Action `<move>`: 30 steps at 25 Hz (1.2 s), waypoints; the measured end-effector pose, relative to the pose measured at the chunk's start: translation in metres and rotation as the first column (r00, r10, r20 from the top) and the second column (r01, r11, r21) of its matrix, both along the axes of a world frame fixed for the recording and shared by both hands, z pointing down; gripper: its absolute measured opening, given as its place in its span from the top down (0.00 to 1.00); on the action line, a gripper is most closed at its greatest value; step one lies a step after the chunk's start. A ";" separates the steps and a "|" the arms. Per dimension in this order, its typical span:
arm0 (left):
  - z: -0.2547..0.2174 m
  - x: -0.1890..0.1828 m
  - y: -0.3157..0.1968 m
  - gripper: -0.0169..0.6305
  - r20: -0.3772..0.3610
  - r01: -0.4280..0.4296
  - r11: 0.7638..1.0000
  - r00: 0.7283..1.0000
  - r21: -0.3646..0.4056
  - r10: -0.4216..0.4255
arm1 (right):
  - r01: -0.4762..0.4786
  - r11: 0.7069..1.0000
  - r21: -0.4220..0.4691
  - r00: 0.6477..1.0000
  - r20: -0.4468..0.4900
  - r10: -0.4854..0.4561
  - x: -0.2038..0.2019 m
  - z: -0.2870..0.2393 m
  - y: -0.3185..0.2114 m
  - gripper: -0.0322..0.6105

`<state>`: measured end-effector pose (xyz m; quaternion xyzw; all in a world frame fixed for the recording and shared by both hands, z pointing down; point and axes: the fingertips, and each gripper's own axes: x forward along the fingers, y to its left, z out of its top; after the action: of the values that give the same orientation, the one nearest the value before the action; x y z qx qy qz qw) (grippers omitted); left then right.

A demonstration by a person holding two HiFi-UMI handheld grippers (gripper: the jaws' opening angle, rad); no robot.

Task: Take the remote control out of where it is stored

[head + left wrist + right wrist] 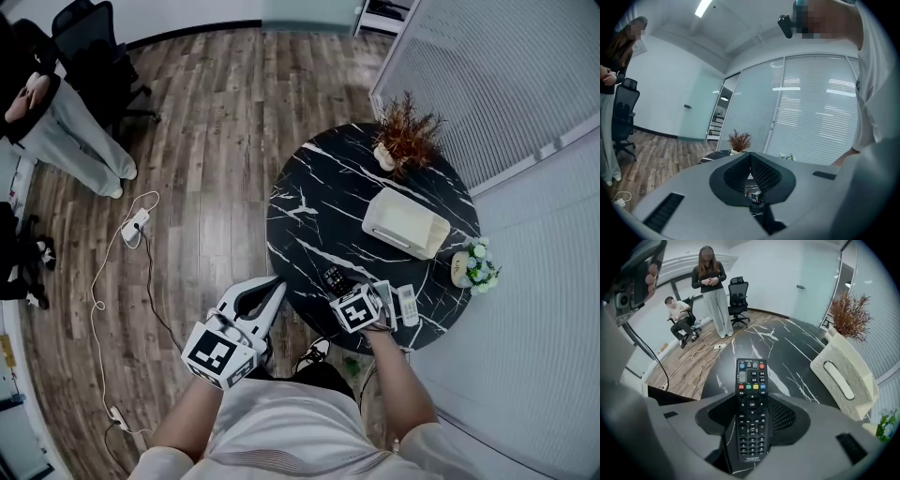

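Our right tongs [751,398] closing around the black remote control [751,376], not yet clamped, remote flat on the black marble table [787,345], pointing to twelve o'clock, cream box [843,376] at its two o'clock, our left tongs [750,154] together, empty, at its eight o'clock.

Head view looks steeply down; both gripper views look low across the same table [319,202], right one nearest the remote [751,413].

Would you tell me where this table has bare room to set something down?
The left half of the table is bare, bordered by the dried plant, the beige box and the black remote. The near right edge is crowded: white remotes and the flower pot.
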<state>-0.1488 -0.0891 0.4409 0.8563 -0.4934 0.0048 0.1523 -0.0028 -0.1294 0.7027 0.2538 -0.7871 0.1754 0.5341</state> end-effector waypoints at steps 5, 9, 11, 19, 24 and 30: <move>0.007 -0.011 0.003 0.96 -0.003 0.027 0.999 1.000 -0.023 -0.027 | 0.048 0.998 -0.037 0.999 -0.015 -0.048 -0.006 0.026 0.004 0.61; 0.012 -0.015 0.004 0.96 -0.011 0.033 0.999 0.999 -0.034 -0.034 | 0.060 0.997 -0.049 0.998 -0.033 -0.062 -0.005 0.035 0.008 0.61; 0.012 -0.016 0.004 0.96 -0.014 0.034 0.999 0.999 -0.036 -0.035 | 0.064 0.997 -0.046 0.997 -0.029 -0.065 -0.006 0.036 0.008 0.61; 0.003 0.000 -0.006 0.96 -0.017 -0.004 1.000 1.000 -0.017 0.004 | -0.017 0.999 0.041 0.991 0.131 0.012 -0.005 0.000 -0.002 0.60; -0.013 0.024 -0.014 0.96 -0.009 -0.059 0.998 0.998 0.020 0.059 | -0.202 0.974 0.103 0.888 0.438 0.138 0.007 -0.082 -0.013 0.61; -0.034 0.060 -0.020 0.96 0.004 -0.132 0.989 0.991 0.072 0.132 | -0.346 0.893 0.288 0.807 0.577 0.127 0.040 -0.165 -0.008 0.89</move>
<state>-0.0892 -0.1092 0.4070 0.8922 -0.4352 -0.0034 0.1208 0.0369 -0.1377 0.5381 0.3899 -0.8855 0.1509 0.2026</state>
